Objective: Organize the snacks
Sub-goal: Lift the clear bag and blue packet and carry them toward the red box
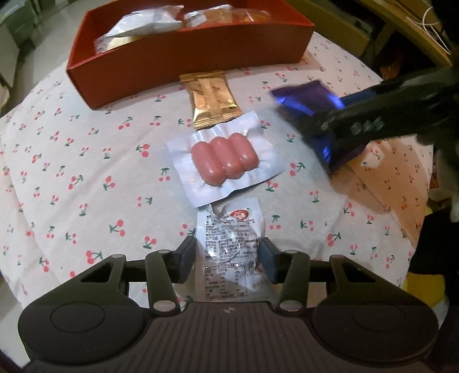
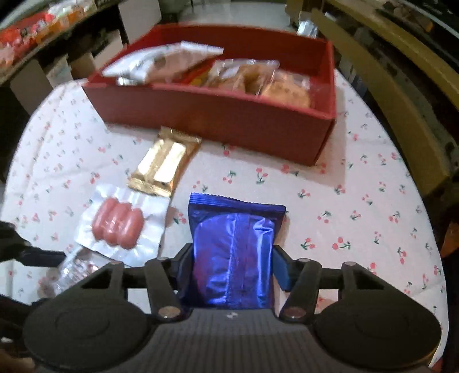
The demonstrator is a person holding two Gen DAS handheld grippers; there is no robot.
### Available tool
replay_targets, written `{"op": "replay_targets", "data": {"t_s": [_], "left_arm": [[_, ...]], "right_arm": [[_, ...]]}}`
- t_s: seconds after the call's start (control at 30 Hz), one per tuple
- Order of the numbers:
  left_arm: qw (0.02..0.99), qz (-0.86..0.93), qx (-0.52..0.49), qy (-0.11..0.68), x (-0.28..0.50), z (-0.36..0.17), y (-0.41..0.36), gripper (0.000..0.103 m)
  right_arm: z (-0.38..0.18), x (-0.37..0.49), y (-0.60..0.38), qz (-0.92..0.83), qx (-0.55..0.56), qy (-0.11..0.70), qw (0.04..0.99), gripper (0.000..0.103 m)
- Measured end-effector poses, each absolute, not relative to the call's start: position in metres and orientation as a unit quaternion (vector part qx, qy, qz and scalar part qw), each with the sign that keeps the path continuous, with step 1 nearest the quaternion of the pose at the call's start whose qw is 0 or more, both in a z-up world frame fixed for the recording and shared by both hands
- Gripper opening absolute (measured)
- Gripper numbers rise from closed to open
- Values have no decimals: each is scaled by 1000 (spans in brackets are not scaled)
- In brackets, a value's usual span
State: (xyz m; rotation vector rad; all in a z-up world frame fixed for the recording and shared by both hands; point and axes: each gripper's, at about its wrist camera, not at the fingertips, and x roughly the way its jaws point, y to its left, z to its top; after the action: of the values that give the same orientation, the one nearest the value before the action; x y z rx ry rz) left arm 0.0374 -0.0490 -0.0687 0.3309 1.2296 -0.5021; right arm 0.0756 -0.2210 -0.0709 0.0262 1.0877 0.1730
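My left gripper (image 1: 228, 252) is shut on a clear printed snack packet (image 1: 229, 244) low over the cherry-print tablecloth. Ahead of it lie a sausage pack (image 1: 225, 160) and a gold wrapper (image 1: 213, 99). My right gripper (image 2: 233, 258) is shut on a shiny blue packet (image 2: 233, 246) and holds it above the cloth; it shows in the left wrist view (image 1: 324, 126) at the right, with the blue packet (image 1: 304, 97). The red box (image 2: 229, 114) stands behind, holding several wrapped snacks (image 2: 258, 77). The sausage pack (image 2: 120, 226) and gold wrapper (image 2: 165, 162) lie left of my right gripper.
The round table's edge (image 2: 424, 229) curves at the right, with a yellow-green frame (image 2: 381, 94) beyond it. Shelves with boxes (image 2: 34, 25) stand at far left. The red box (image 1: 186, 57) sits at the table's far side.
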Motion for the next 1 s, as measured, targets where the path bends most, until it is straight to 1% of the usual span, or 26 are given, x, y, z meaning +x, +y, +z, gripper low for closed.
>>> {"op": "replay_targets", "data": {"t_s": [0.23, 0.27, 0.4, 0.43, 0.47, 0.5, 0.57, 0.6, 0.63, 0.67, 0.7, 0.73, 0.77, 0.8, 0.83, 1.0], "left_arm": [[789, -231, 139, 552, 35, -53, -40, 52], [791, -230, 136, 550, 36, -50, -39, 47], [788, -238, 139, 551, 37, -47, -42, 46], [784, -237, 144, 555, 36, -52, -45, 49], [781, -238, 151, 557, 36, -57, -48, 55], [779, -236, 156, 560, 37, -61, -50, 56], [775, -231, 156, 567, 40, -69, -52, 64], [777, -231, 161, 563, 40, -70, -53, 68], [779, -226, 166, 561, 39, -71, -56, 79], [781, -219, 170, 560, 40, -75, -58, 85], [784, -216, 175, 556, 39, -77, -60, 87], [785, -215, 179, 553, 38, -77, -62, 85], [784, -218, 178, 553, 36, -75, -62, 77], [784, -220, 176, 552, 34, -73, -62, 72], [787, -219, 173, 550, 32, -69, -61, 60], [793, -212, 123, 558, 31, -60, -47, 55]], "right_arm": [[-48, 66, -222, 84, 34, 486, 869, 66], [-46, 66, -221, 85, 35, 483, 871, 66], [-40, 67, -218, 86, 34, 477, 874, 66], [-41, 67, -217, 88, 33, 478, 873, 66], [-41, 67, -216, 92, 32, 479, 872, 66], [-42, 67, -215, 94, 31, 480, 872, 66], [-42, 67, -214, 96, 32, 481, 871, 66], [-42, 67, -214, 98, 34, 481, 871, 66], [-42, 68, -214, 99, 36, 480, 871, 66], [-42, 69, -214, 102, 37, 479, 871, 66], [-42, 69, -213, 103, 38, 479, 871, 66], [-42, 69, -213, 104, 38, 478, 871, 66], [-41, 69, -213, 106, 38, 477, 872, 66], [-40, 68, -213, 107, 39, 475, 872, 66], [-40, 67, -214, 107, 40, 474, 873, 66], [-35, 65, -222, 102, 50, 465, 878, 66]]}}
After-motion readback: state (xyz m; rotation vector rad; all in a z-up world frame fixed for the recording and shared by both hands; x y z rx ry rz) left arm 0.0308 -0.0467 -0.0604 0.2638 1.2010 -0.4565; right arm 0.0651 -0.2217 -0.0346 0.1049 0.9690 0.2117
